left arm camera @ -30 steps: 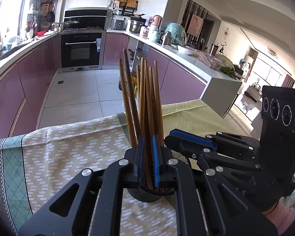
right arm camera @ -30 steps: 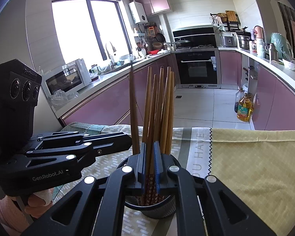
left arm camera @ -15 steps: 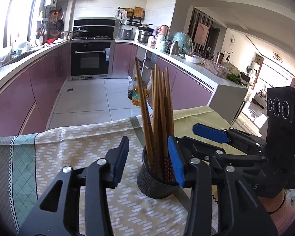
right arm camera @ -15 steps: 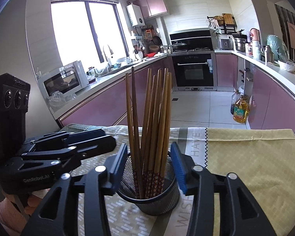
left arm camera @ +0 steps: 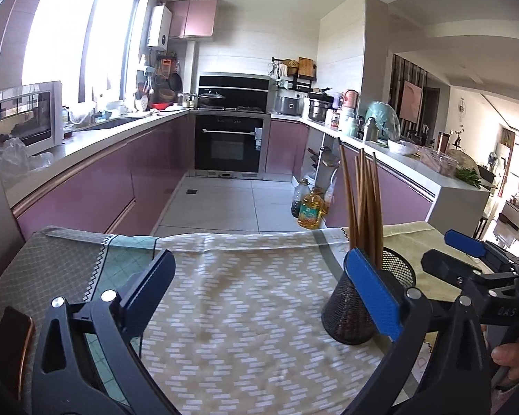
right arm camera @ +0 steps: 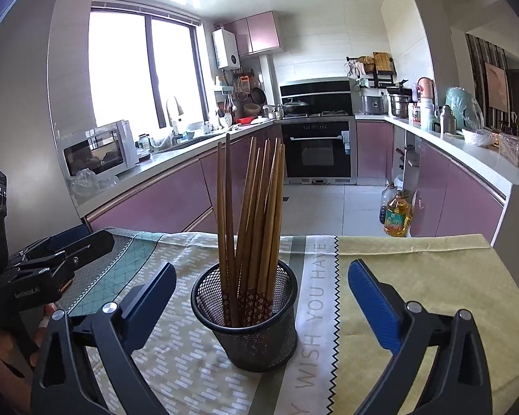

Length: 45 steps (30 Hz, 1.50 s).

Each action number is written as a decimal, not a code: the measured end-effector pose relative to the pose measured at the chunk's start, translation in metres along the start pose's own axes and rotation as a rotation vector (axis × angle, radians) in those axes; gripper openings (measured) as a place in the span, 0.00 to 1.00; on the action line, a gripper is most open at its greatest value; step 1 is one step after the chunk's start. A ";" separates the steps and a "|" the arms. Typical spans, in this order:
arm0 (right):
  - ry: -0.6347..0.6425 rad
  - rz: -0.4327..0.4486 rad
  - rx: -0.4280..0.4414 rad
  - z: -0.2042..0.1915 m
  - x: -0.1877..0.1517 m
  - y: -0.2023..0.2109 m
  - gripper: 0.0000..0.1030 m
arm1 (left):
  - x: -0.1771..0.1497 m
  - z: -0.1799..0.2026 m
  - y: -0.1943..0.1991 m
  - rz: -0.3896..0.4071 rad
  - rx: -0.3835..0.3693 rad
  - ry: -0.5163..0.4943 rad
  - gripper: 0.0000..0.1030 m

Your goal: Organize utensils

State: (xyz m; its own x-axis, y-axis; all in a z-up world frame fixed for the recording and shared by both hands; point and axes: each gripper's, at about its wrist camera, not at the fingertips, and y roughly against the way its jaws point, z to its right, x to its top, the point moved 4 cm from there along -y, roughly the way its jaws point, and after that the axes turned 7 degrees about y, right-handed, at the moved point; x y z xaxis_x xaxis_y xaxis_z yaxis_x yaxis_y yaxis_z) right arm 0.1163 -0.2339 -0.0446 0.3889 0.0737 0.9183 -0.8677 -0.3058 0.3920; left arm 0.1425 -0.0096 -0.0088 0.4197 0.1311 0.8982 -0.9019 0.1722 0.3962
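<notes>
Standing: eight chopsticks (right arm camera: 256,214), one mesh cup (right arm camera: 249,325).

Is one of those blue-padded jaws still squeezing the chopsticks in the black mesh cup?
No, the right gripper stands wide open around the mesh cup, and the chopsticks stand free inside it.

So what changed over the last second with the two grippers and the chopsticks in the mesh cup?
Both grippers let go. The left gripper and right gripper, each shut on the chopsticks a second ago, now stand wide open and drawn back; the left has also swung aside, so the mesh cup sits off to its right. The chopsticks stay upright in the cup on the tablecloth.
</notes>
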 end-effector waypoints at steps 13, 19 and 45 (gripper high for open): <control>0.040 0.077 -0.041 -0.023 -0.007 0.022 0.94 | -0.010 -0.013 0.036 0.101 0.108 -0.019 0.95; 0.035 0.081 -0.038 -0.028 -0.010 0.025 0.94 | -0.011 -0.013 0.045 0.135 0.131 -0.023 0.95; 0.047 0.167 -0.071 -0.038 -0.011 0.048 0.94 | -0.022 -0.004 0.073 0.230 0.120 -0.046 0.95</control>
State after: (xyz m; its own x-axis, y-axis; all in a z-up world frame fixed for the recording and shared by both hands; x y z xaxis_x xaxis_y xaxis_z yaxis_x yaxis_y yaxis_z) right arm 0.0587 -0.2136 -0.0340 0.2241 0.0721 0.9719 -0.9392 -0.2501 0.2351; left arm 0.0682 0.0043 -0.0005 0.1996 0.1080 0.9739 -0.9799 0.0260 0.1980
